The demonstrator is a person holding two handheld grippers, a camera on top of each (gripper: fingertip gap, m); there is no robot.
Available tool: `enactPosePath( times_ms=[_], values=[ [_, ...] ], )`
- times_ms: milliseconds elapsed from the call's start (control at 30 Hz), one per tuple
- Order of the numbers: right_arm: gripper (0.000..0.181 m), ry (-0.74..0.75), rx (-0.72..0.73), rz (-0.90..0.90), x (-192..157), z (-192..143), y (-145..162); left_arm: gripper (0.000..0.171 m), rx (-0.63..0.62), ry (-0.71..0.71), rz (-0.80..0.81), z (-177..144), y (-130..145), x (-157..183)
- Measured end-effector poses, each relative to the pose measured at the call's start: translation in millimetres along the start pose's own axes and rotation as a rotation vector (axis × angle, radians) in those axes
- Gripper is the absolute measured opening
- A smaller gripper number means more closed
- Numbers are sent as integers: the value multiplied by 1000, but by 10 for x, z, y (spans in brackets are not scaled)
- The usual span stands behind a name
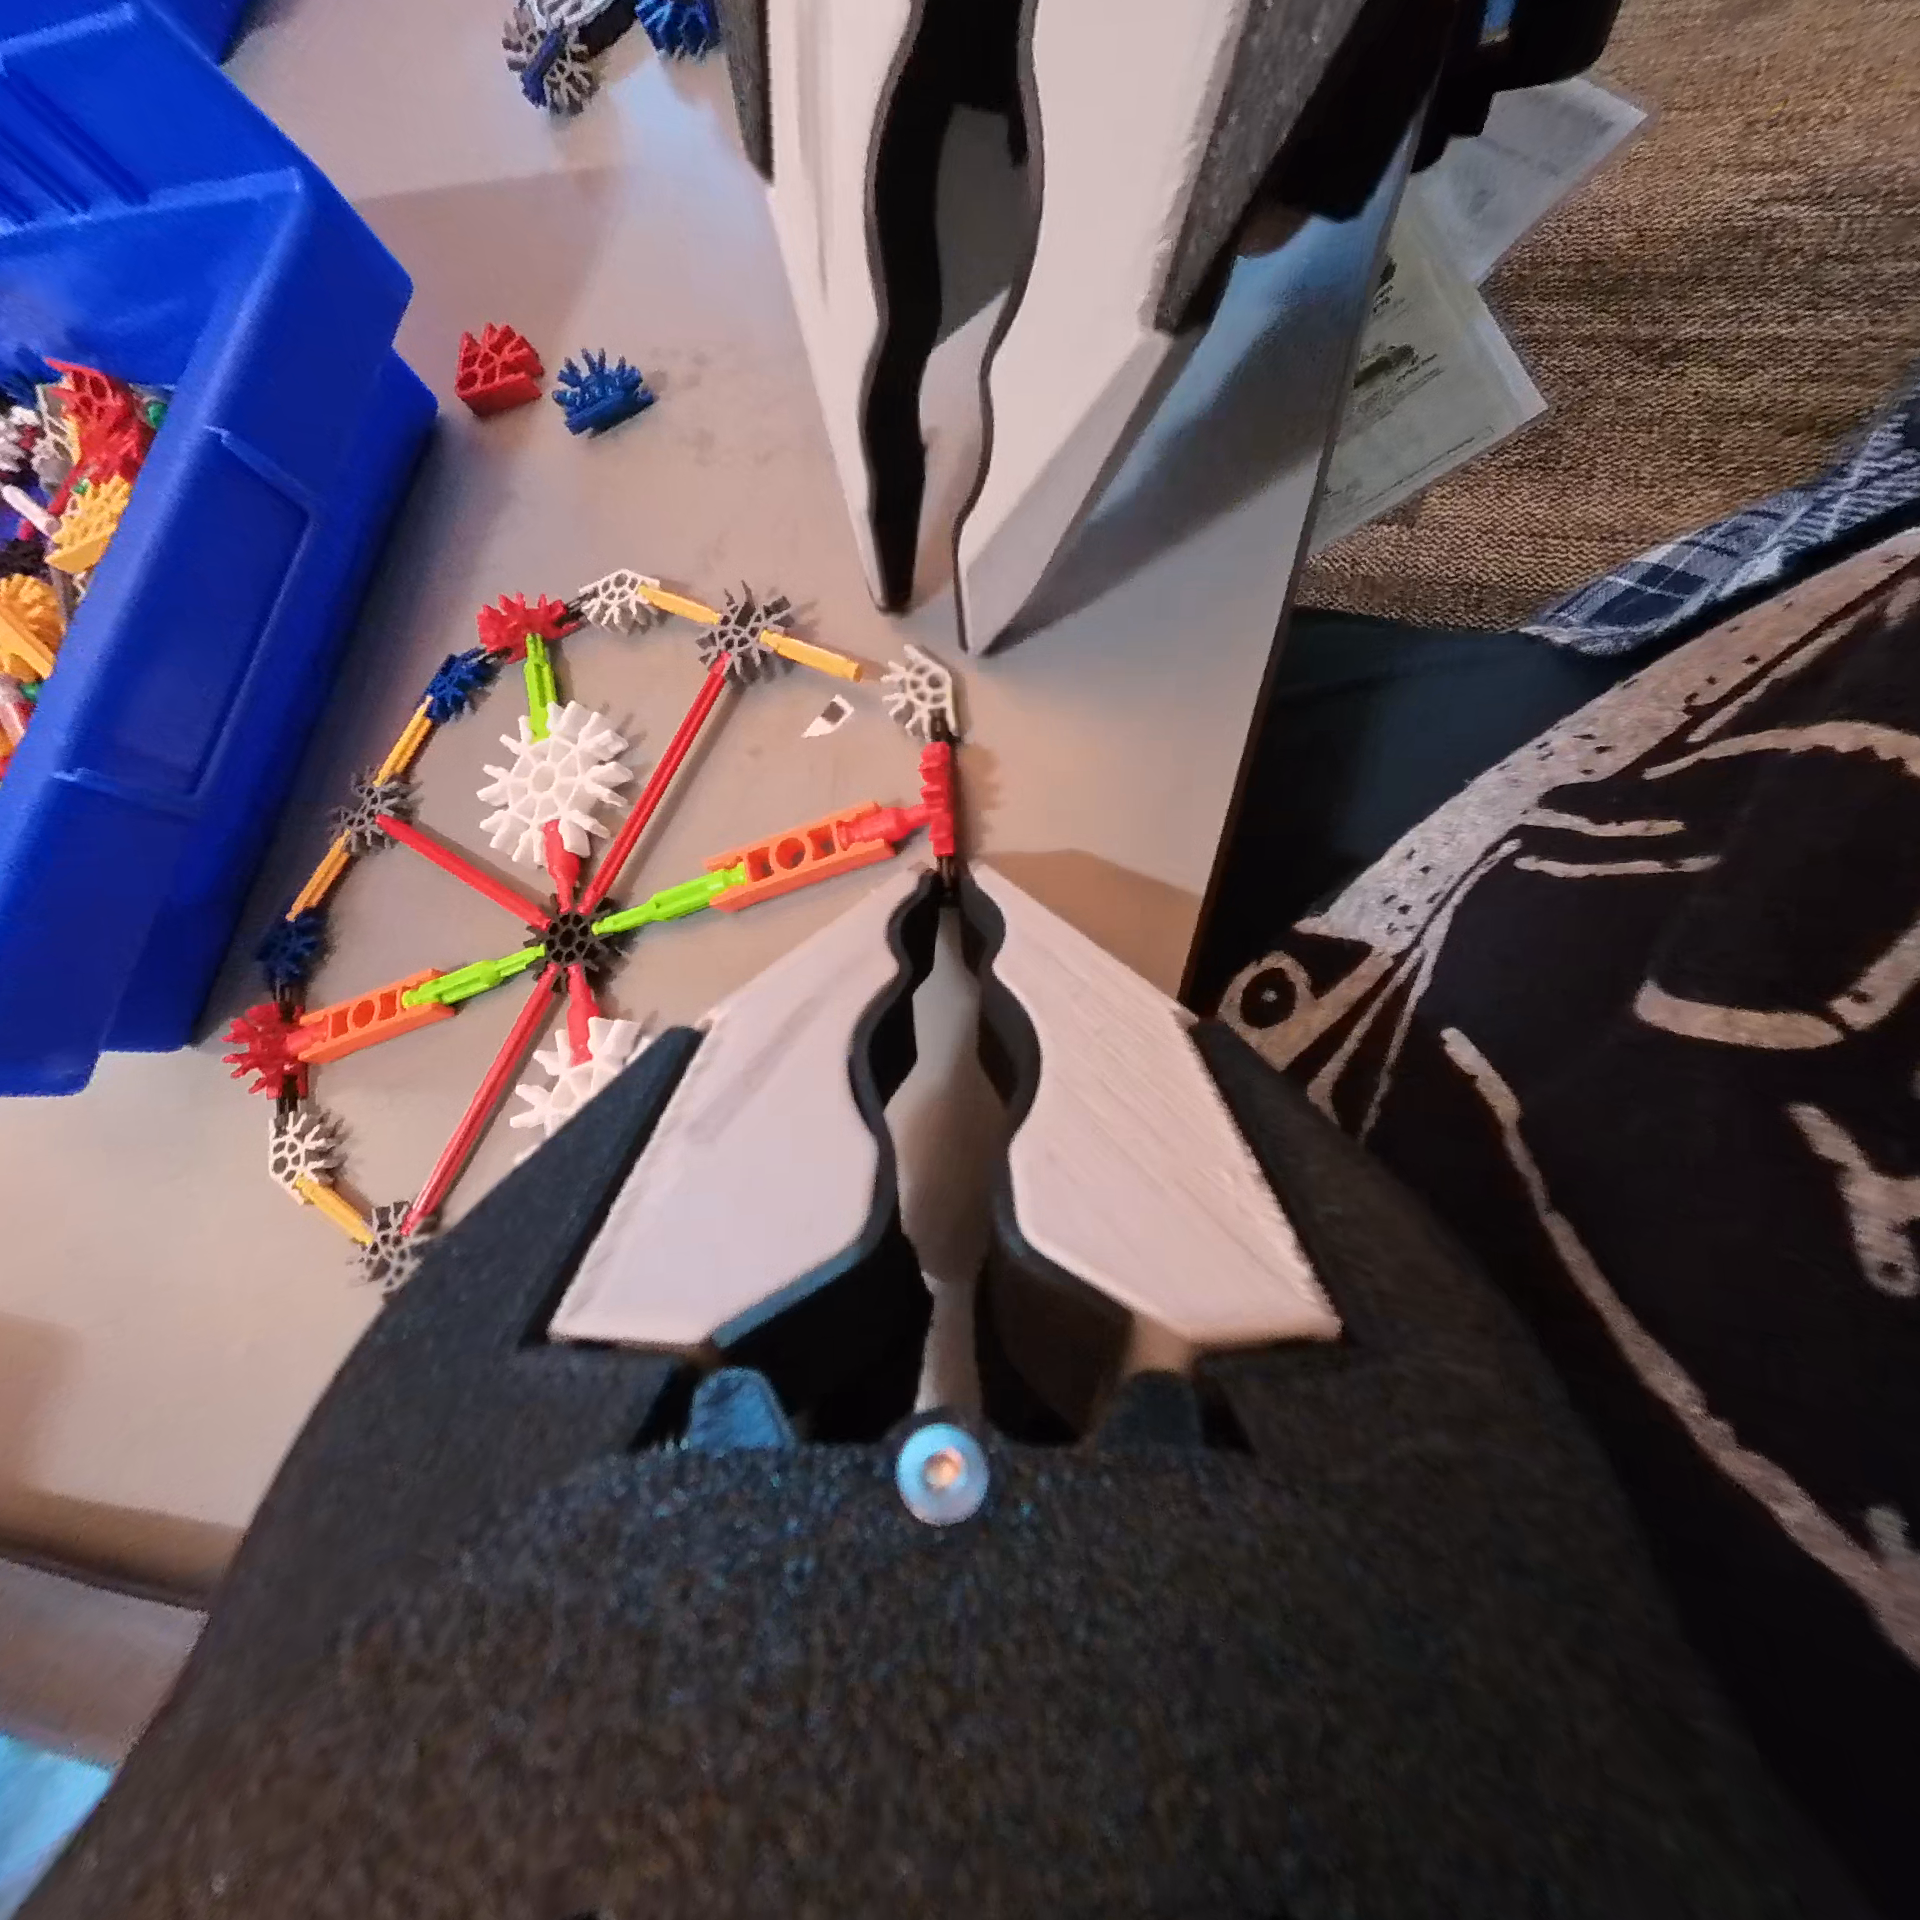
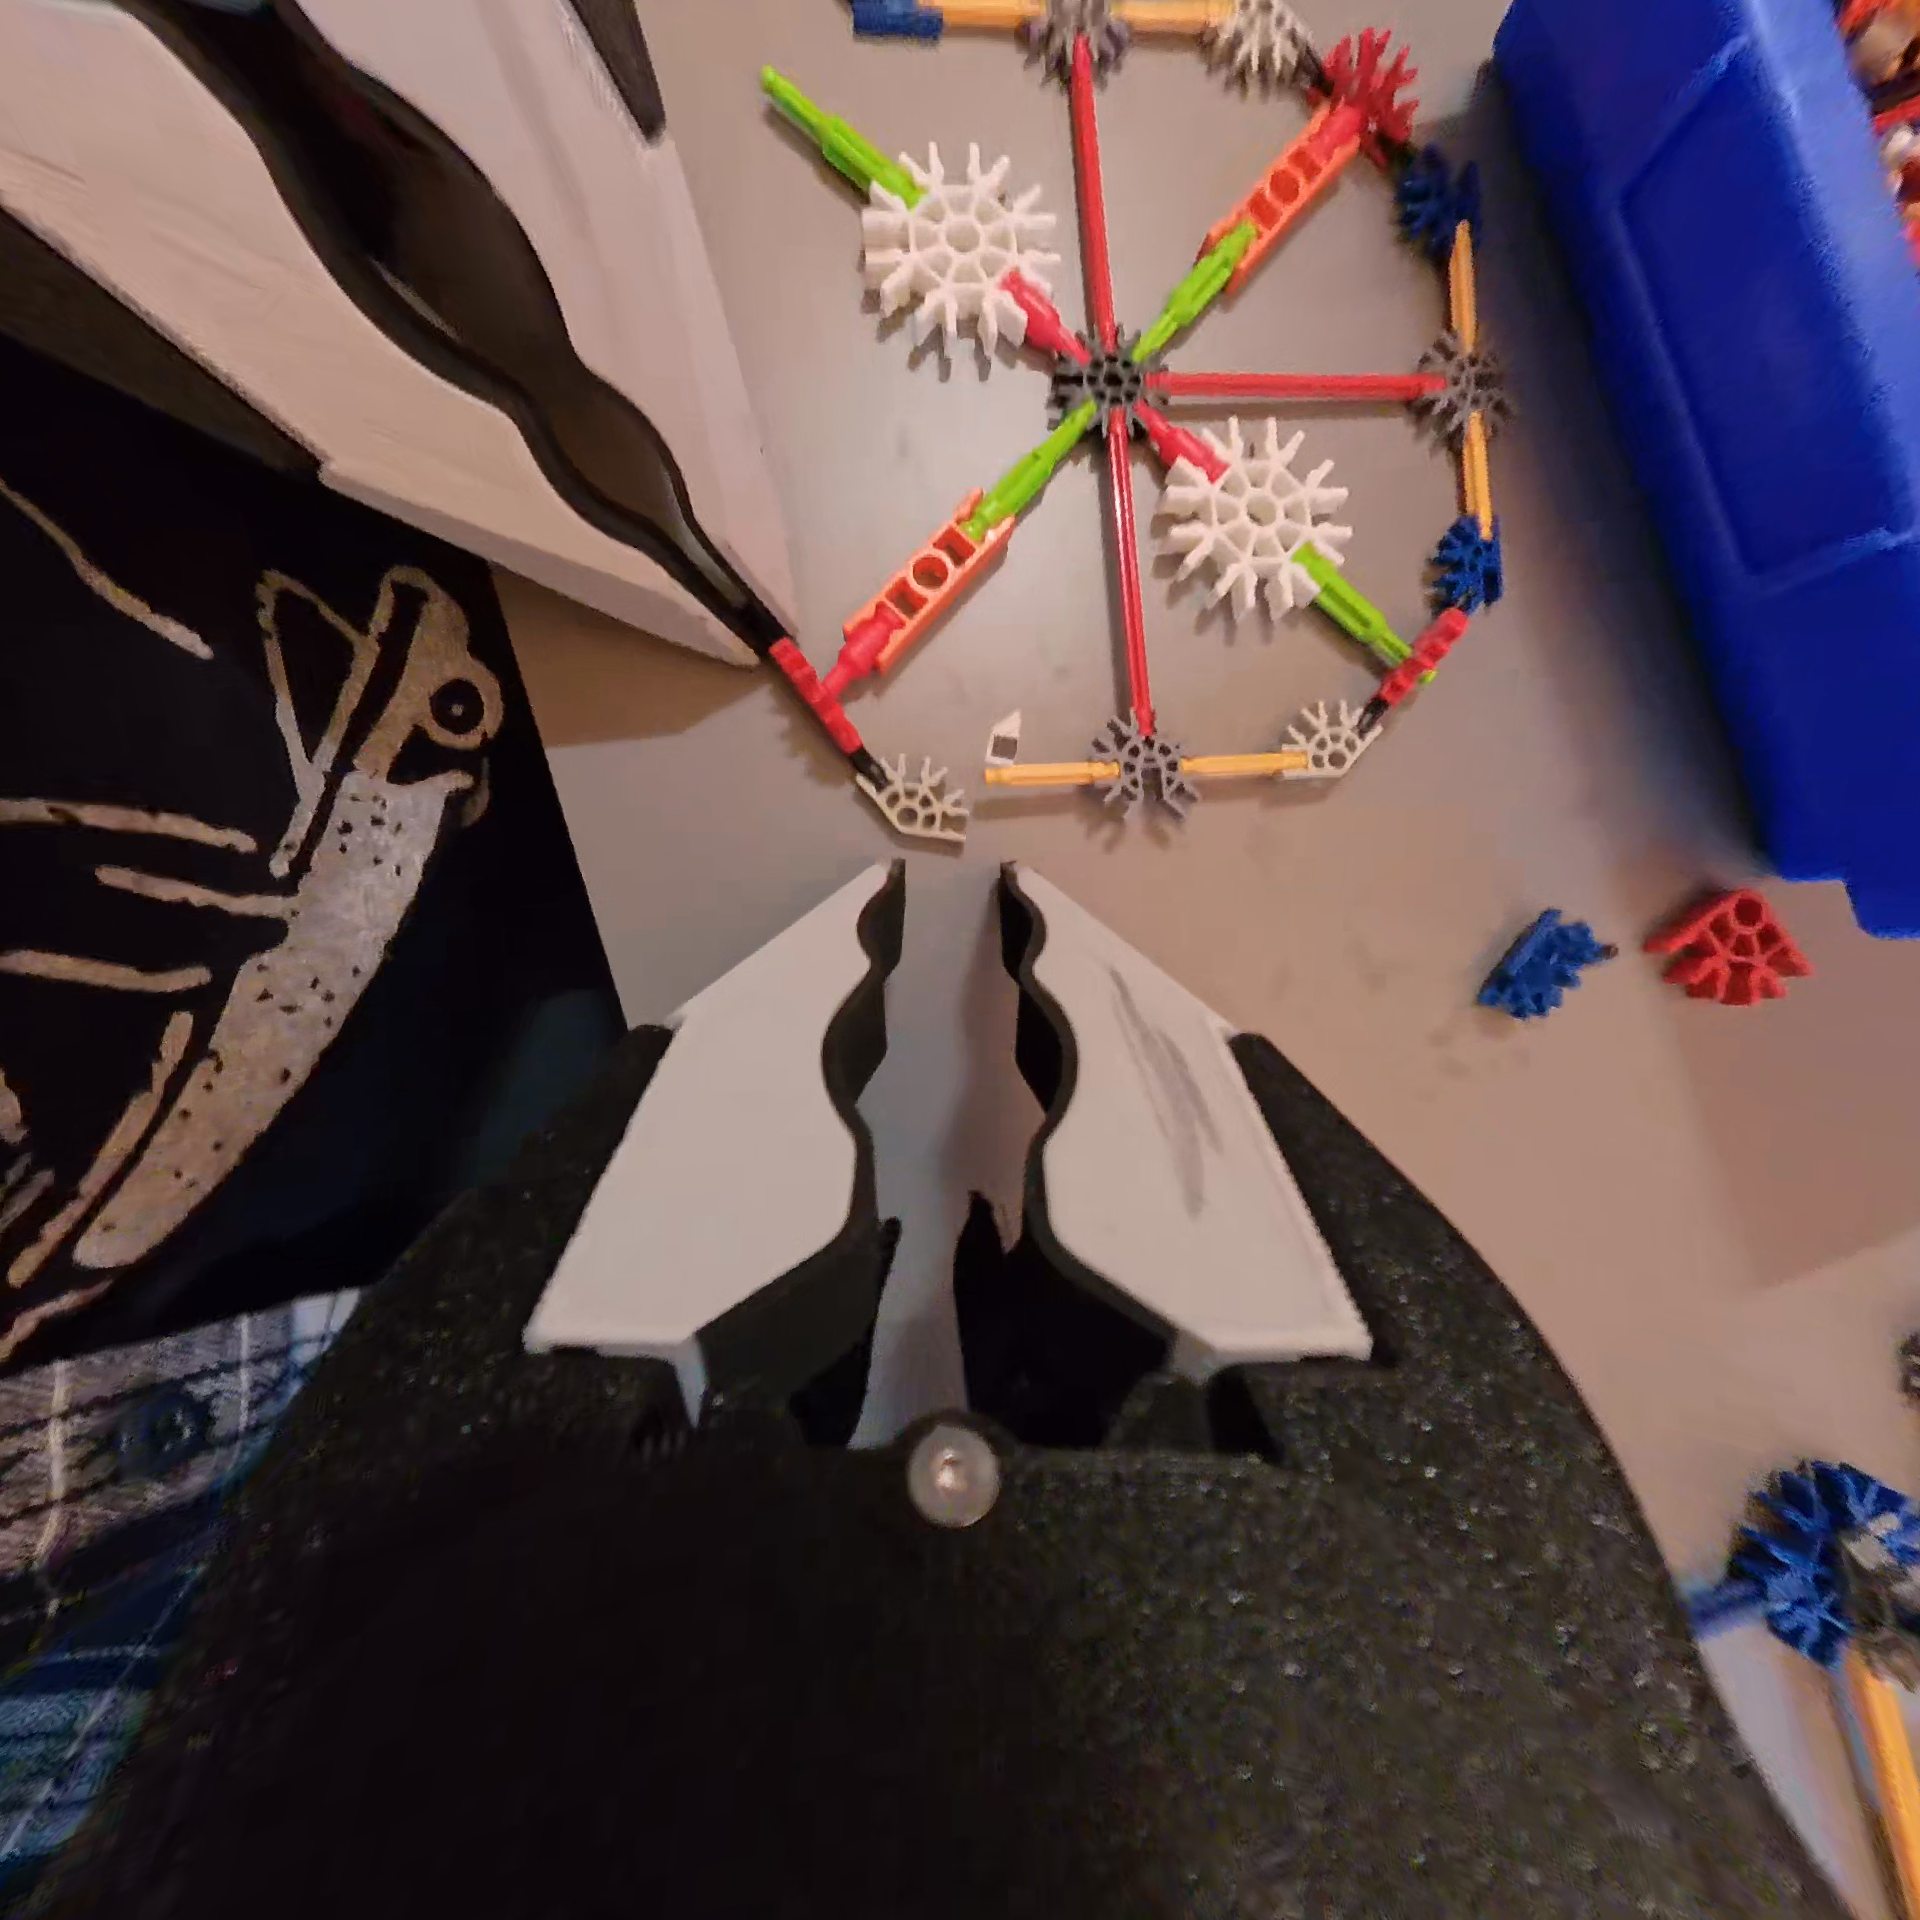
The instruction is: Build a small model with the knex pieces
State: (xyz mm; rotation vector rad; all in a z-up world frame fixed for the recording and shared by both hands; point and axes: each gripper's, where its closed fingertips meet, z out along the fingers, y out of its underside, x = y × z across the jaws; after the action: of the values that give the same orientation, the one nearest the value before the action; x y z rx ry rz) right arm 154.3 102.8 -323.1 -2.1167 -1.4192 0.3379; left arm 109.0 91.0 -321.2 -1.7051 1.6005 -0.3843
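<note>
The flat toy wheel (image 1: 561,914) of thin plastic rods and snap connectors lies on the table (image 1: 644,208), ahead and left of the left gripper (image 1: 943,883). That gripper is clenched on the short black rod end beside the red connector (image 1: 938,795) on the rim. The wheel looks light, springy and easily popped apart, so rod ends near joints seem the safest holds. The right gripper (image 2: 951,878) hovers released just short of the grey connector (image 2: 916,800). A blue bin (image 1: 208,582) sits far left.
</note>
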Motion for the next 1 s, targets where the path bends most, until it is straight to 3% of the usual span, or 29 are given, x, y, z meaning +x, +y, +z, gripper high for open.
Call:
enactPosePath(
  times_ms=[367,500,567,733,1000],
  values=[
    [8,-1,45,-5,-11,84,-113,3,-15,-17,-69,-31,49,-37],
    [5,20,55,-4,-2,96,-129,20,7,-16,-88,-53,24,-45],
    [5,27,51,-13,-1,96,-131,21,7,-20,-88,-54,24,-50],
    [5,28,61,-12,-9,107,-149,3,-4,-35,-82,-36,23,-68],
    [8,13,77,-18,24,52,-162,0,-4,-42,-78,-42,36,-68]
  ],
)
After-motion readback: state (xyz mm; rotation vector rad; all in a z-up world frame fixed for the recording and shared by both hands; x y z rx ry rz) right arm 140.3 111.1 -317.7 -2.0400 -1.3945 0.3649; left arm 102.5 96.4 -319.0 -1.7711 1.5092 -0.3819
